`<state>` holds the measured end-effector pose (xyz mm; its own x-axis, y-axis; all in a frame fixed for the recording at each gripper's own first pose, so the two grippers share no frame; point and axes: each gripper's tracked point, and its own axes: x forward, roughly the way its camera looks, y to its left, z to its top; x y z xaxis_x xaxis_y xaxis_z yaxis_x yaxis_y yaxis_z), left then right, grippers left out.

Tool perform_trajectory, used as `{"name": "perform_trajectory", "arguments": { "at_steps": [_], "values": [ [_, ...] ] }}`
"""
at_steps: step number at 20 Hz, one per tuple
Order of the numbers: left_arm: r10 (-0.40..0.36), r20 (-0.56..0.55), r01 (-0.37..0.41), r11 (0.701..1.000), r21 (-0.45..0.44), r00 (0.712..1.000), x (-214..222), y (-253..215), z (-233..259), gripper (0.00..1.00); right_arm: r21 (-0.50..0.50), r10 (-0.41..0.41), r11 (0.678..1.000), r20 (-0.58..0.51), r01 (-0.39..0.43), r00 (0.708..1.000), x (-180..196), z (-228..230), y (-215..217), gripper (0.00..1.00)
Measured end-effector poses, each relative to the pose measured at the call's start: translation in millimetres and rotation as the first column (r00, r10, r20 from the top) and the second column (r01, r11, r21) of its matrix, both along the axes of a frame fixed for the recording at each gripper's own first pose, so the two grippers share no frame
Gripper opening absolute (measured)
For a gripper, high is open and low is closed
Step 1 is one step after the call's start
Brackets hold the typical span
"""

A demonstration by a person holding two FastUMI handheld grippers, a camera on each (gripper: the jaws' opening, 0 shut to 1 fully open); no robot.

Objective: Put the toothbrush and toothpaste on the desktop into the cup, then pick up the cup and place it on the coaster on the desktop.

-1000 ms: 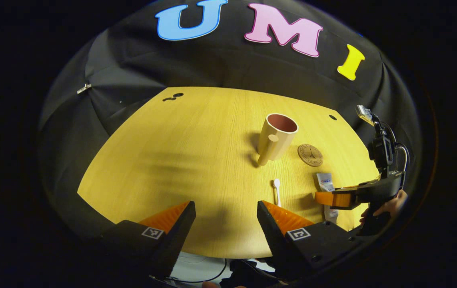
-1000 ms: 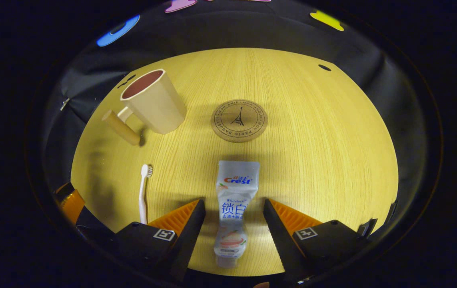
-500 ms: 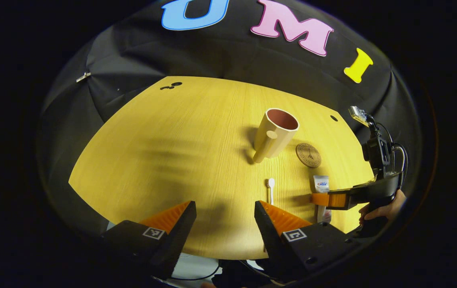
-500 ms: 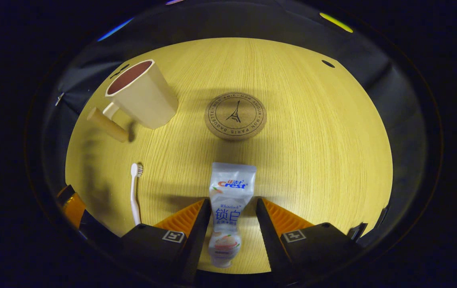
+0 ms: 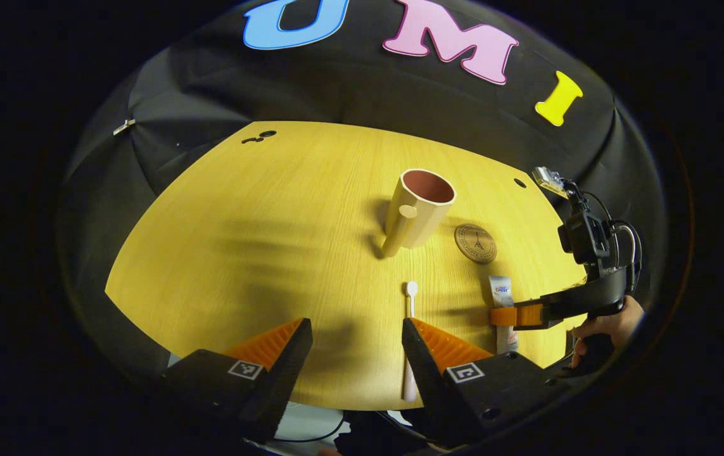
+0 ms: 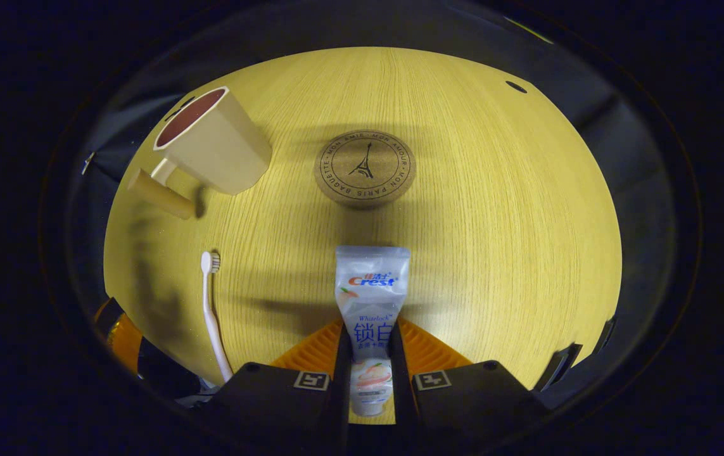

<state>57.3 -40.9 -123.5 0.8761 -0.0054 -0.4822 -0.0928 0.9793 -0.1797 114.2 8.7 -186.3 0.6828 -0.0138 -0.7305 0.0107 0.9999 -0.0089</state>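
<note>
A white toothpaste tube (image 6: 371, 297) lies on the wooden desktop (image 6: 495, 209), and my right gripper (image 6: 368, 345) is shut on its lower half, both fingers pressing its sides. Beyond it sits a round cork coaster (image 6: 365, 168). A beige cup (image 6: 213, 142) with a wooden handle stands upright at the far left. A white toothbrush (image 6: 211, 310) lies left of the tube. In the left gripper view my left gripper (image 5: 355, 339) hangs open above the near table edge, the toothbrush (image 5: 410, 316) beside its right finger. The cup (image 5: 415, 206), coaster (image 5: 475, 243) and right gripper (image 5: 514, 315) lie beyond.
A hand (image 5: 609, 326) holds the right gripper at the table's right side. Small dark holes (image 5: 260, 136) mark the far left of the desktop, and another hole (image 5: 519, 183) sits at the far right. The desktop (image 5: 241, 253) left of the cup is bare wood.
My right gripper's fingers have closed from wide apart onto the toothpaste tube. The left gripper drifted slightly, bringing the toothbrush closer to its right finger.
</note>
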Motion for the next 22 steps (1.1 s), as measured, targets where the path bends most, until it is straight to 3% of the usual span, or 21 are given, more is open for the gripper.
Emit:
{"name": "perform_trajectory", "arguments": {
  "at_steps": [3, 5, 10, 15, 22],
  "values": [
    [-0.029, -0.028, 0.03, 0.999, 0.016, 0.999, 2.9, -14.2, -4.9, 0.88, -0.002, 0.041, 0.999, 0.03, -0.041, 0.999, -1.3, 3.6, 0.4, 0.27],
    [-0.046, -0.056, 0.049, 0.998, 0.042, 0.997, 4.4, -24.4, -9.6, 0.87, 0.062, 0.07, 0.995, 0.057, -0.073, 0.996, -3.8, 5.1, 6.7, 0.24],
    [-0.085, -0.14, 0.103, 0.986, 0.133, 0.986, 13.8, -53.6, -26.3, 0.86, 0.142, 0.108, 0.982, 0.126, -0.126, 0.986, -21.5, 25.2, -1.6, 0.23],
    [-0.079, -0.221, 0.109, 0.986, 0.127, 0.972, 27.5, -67.0, -44.3, 0.83, 0.203, 0.119, 0.967, 0.165, -0.151, 0.979, -38.6, 44.8, -22.5, 0.23],
    [-0.03, -0.326, 0.08, 0.987, 0.142, 0.945, 42.7, -69.2, -66.3, 0.8, 0.21, 0.146, 0.96, 0.178, -0.182, 0.973, -43.7, 60.2, -52.2, 0.23]
  ]
}}
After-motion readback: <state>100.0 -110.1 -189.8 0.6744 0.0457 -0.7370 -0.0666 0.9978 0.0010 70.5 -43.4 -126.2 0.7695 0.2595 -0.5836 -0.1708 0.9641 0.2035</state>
